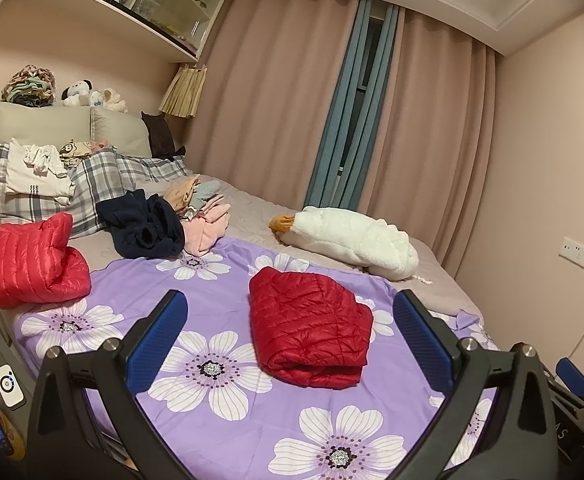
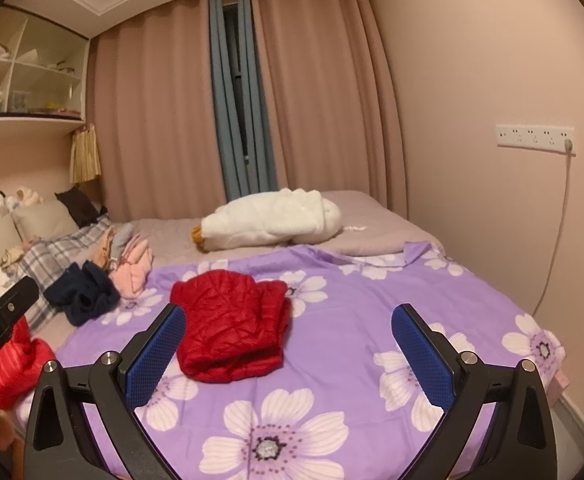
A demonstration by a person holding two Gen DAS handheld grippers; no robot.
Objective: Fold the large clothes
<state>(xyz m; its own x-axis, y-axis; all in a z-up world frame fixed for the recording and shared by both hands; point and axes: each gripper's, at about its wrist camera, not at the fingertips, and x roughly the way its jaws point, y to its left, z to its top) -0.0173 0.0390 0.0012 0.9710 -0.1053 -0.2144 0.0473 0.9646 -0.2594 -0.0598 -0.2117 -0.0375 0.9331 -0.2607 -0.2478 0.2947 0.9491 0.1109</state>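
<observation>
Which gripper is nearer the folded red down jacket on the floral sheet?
Left, slightly. The left gripper frames the folded red down jacket between its open fingers; the right gripper sits off to its right, jacket by its left finger.

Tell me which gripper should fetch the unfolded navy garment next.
Probably left: the navy garment lies left of the folded red jacket, nearer the open left gripper. The right gripper is also open, but sits farther right.

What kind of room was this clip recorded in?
A home bedroom, most likely: a bed with a purple floral sheet, plaid pillows against a padded headboard, and full-length pink curtains over the window.
</observation>
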